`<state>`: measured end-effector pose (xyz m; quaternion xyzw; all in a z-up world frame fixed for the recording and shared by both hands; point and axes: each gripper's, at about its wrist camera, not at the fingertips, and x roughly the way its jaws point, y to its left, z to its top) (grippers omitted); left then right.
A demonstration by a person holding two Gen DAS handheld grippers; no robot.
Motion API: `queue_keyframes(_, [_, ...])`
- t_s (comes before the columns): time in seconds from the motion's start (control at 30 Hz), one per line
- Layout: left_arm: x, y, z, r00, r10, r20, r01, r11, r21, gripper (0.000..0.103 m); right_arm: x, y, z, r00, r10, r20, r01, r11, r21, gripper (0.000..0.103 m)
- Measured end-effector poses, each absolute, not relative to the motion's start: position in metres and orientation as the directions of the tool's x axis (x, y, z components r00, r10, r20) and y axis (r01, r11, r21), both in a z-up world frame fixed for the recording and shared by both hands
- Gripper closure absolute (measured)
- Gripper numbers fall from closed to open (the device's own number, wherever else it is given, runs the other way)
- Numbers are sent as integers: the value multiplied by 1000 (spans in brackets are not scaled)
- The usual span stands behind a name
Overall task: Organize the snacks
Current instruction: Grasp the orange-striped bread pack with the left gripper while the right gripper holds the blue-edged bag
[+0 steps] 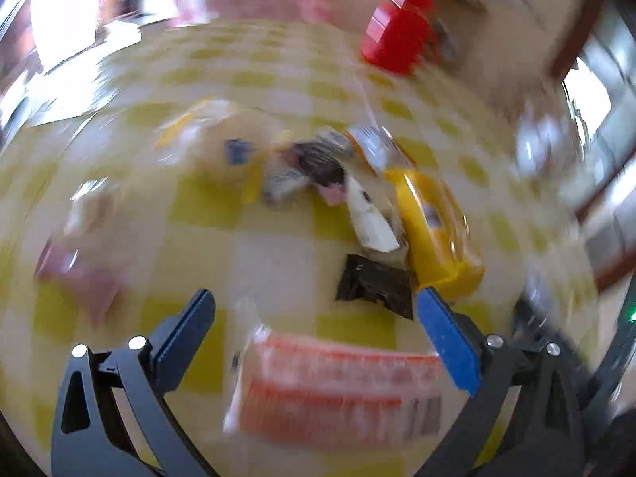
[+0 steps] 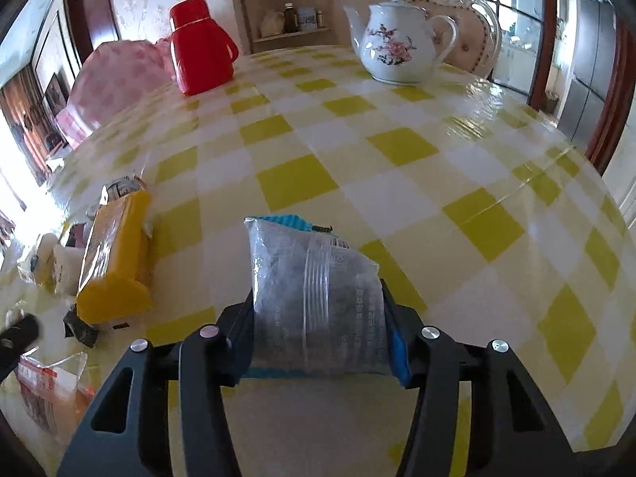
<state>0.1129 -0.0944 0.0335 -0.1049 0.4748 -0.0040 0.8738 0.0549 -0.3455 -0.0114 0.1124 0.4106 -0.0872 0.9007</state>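
My right gripper [image 2: 318, 318] is shut on a silvery grey snack packet [image 2: 314, 278] with a blue edge, and holds it just above the checked tablecloth [image 2: 397, 183]. The left wrist view is blurred. In it my left gripper [image 1: 316, 297] stands open above the table, with an orange-striped packet [image 1: 338, 389] lying below and between its fingers, untouched. Just beyond its right fingertip lie a small black packet [image 1: 373, 286], a yellow packet [image 1: 437, 234] and a white one [image 1: 371, 218]. The right wrist view shows the same yellow packet [image 2: 115, 254] at the left.
A red flask [image 2: 198, 47] and a white flowered teapot [image 2: 397, 43] stand at the far side of the table. A pink cover [image 2: 119, 75] lies far left, and a chair [image 2: 473, 39] stands behind the teapot. More small packets [image 1: 302, 167] lie scattered mid-table, with a pink one [image 1: 79, 274] at the left.
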Motion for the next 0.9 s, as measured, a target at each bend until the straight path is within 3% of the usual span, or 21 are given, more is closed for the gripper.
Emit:
queue_keyframes(0.1, [111,-96,20,466,-96,-879,-14,993,-116,2,53,-356,-13,652,-27,-757,268,943,197,50])
queue_keyframes(0.13, [99,-95,26,485,-35,-874,-20,998,-51,2,52,-359,-13,655,-14,-755,268,939,215,50])
queue_keyframes(0.23, [49,-101,51,612,169,-772,-33,982,188,2,53,-357,-13,653,-23,-757,270,941,204,50])
queue_keyframes(0.3, [17,-99,55,624,195,-757,-26,973,228,2,52,-352,-12,647,-43,-761,271,946,177,50])
queue_keyframes(0.4, [-21,-81,62,633,106,-767,-44,994,101,2,50,-349,-12,649,-28,-760,256,949,184,50])
queue_keyframes(0.5, [-44,-59,49,597,-84,-798,-136,969,-204,2,44,-342,-11,659,-21,-752,233,956,177,50])
queue_keyframes(0.63, [-47,-64,23,525,-225,-821,-254,879,-404,2,19,-341,-9,680,3,-733,234,947,222,51])
queue_keyframes(0.77, [-19,-74,30,574,-155,-804,-360,834,-418,2,-8,-342,-8,707,31,-707,225,937,267,50])
queue_keyframes(0.9, [23,-83,23,520,-67,-852,-378,876,-300,2,-27,-344,-7,718,44,-694,232,926,299,50])
